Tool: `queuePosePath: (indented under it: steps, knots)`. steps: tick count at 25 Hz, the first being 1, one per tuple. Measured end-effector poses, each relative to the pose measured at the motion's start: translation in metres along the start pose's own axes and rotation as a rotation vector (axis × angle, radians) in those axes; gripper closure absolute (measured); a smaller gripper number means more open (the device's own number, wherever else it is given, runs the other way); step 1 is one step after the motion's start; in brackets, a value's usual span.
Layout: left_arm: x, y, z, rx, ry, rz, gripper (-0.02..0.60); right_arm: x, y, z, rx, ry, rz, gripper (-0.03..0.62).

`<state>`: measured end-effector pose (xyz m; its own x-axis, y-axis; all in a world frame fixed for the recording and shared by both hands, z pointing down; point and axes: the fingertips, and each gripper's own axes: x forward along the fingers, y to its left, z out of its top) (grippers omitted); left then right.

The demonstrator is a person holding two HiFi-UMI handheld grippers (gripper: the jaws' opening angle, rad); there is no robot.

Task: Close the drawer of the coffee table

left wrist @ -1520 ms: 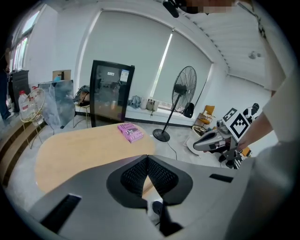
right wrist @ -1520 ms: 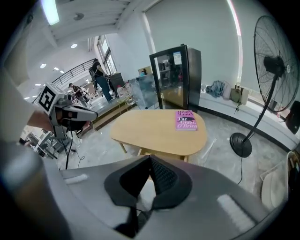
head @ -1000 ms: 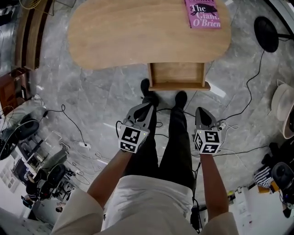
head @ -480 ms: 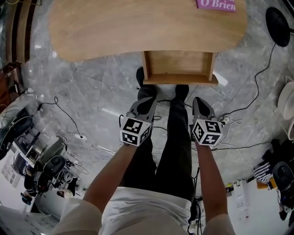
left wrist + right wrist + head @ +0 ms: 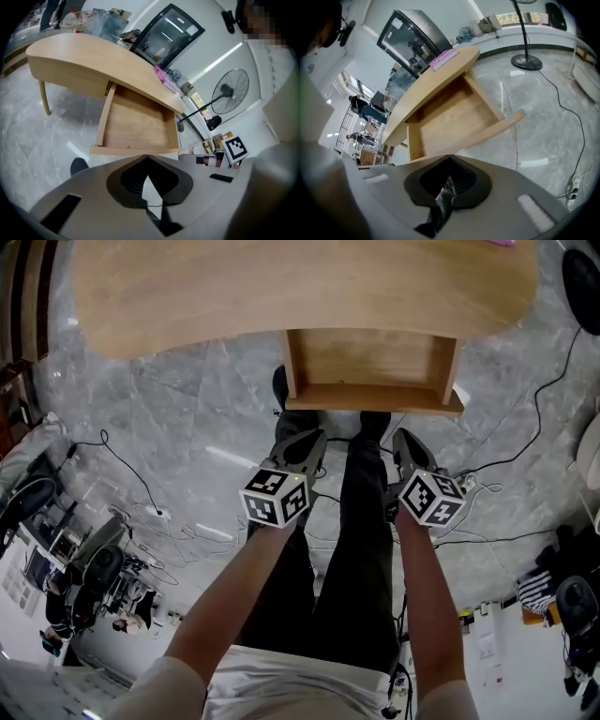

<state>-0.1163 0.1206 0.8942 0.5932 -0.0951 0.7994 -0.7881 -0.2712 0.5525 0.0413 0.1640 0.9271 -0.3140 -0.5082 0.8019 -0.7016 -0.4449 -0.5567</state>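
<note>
The light wooden coffee table [image 5: 234,287] fills the top of the head view. Its empty drawer [image 5: 370,362] stands pulled out toward me, front panel [image 5: 373,401] nearest. Both grippers hang just short of that panel, above the person's legs and shoes. My left gripper [image 5: 311,437] is shut with nothing in it and points toward the panel's left half. My right gripper [image 5: 403,435] is shut and empty too, below the panel's right half. In the left gripper view the drawer [image 5: 136,124] lies right beyond the closed tips [image 5: 147,157]. The right gripper view shows the drawer [image 5: 450,117] past its closed tips [image 5: 451,157].
Black cables and a power strip [image 5: 466,486] lie on the grey marble floor around the legs. A standing fan [image 5: 232,86] is right of the table, its base [image 5: 581,277] at the far right. A pink book [image 5: 444,58] lies on the tabletop. A glass cabinet [image 5: 166,35] stands behind.
Both grippers have sunk toward the floor and rolled, their marker cubes now turned on a corner. The drawer looks larger and nearer, and the book has slid almost out of the head view.
</note>
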Motion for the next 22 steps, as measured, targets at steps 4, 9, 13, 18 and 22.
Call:
queuePosePath:
  steps: [4, 9, 13, 18, 22]
  knots:
    - [0.016, 0.015, -0.007, -0.117, -0.014, 0.006, 0.575, 0.016, -0.009, -0.009, 0.064, 0.003, -0.004, 0.585]
    - [0.035, 0.029, -0.020, -0.292, -0.019, 0.014, 0.575, 0.029, -0.023, -0.010, 0.199, -0.029, -0.032, 0.583]
    - [0.045, 0.030, -0.024, -0.454, -0.066, -0.014, 0.574, 0.035, -0.030, -0.006, 0.327, -0.072, -0.009, 0.583]
    - [0.050, 0.036, -0.016, -0.710, -0.186, -0.074, 0.574, 0.040, -0.027, -0.005, 0.507, -0.107, 0.076, 0.542]
    - [0.055, 0.036, -0.012, -0.782, -0.228, -0.099, 0.565, 0.039, -0.033, -0.001, 0.604, -0.138, 0.083, 0.503]
